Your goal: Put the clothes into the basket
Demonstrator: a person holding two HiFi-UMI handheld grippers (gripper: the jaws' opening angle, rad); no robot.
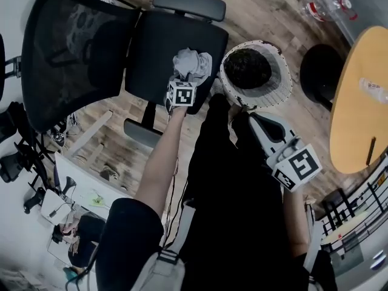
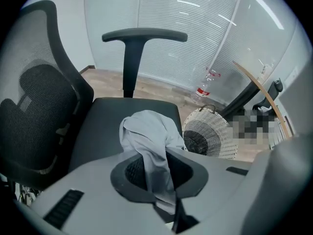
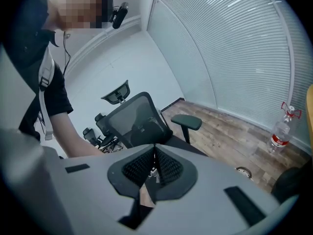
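A crumpled grey garment hangs just above the black chair seat, and my left gripper is shut on it. In the left gripper view the cloth runs down between the two pads of that gripper. To the right of the chair stands the white wicker basket, with dark clothing lying inside; it also appears as the basket beyond the seat. My right gripper hovers near the basket's front side. Its jaws meet with nothing between them.
The black office chair has a mesh back at the left and an armrest behind the seat. A round wooden table stands at the right, its dark base beside the basket. A plastic bottle lies on the wood floor.
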